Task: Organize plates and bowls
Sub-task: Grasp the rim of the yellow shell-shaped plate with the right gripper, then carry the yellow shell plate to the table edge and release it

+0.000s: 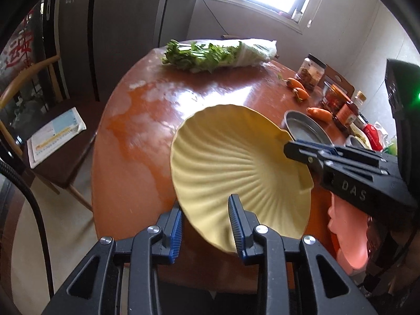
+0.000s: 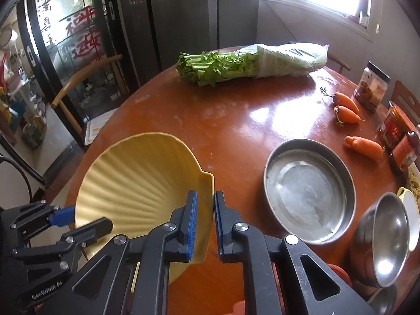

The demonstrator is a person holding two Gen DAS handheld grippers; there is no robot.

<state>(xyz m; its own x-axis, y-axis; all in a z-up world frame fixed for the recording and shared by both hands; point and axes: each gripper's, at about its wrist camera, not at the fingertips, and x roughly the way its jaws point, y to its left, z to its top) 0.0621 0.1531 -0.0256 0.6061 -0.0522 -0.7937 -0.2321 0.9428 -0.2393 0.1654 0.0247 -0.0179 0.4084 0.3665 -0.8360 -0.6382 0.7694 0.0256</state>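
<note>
Yellow plate: the ribbed, shell-shaped yellow plate (image 1: pixel 236 168) is tilted over the near part of the round wooden table (image 1: pixel 223 92), between your two grippers.
Left gripper: your left gripper (image 1: pixel 206 232) has the plate's near rim in the gap between its blue pads; the gap is wide, and you cannot tell whether the pads press the rim.
Right gripper: your right gripper (image 2: pixel 205 221) straddles the plate's notched edge with a narrow gap; whether it is clamped cannot be told.
Beside the plate: one round metal pan (image 2: pixel 309 191) sits flat on the table just to the right, apart from the plate.
Metal bowl: one steel bowl (image 2: pixel 386 239), tipped on its side, lies right of the pan near the table edge, with a white dish (image 2: pixel 412 218) behind it.
Carrots: three carrots (image 2: pixel 363 147) lie beyond the pan, two close together and one nearer.
Jars: several jars (image 2: pixel 371 86) stand along the right edge.
Greens: one bundle of leafy greens (image 2: pixel 249 63), partly in a plastic bag, lies at the far side.
Pink item: a pink plastic thing (image 1: pixel 346 236) shows under your right gripper in the left wrist view.
Chair: one wooden chair (image 1: pixel 52 141) with a booklet on the seat stands left of the table.
</note>
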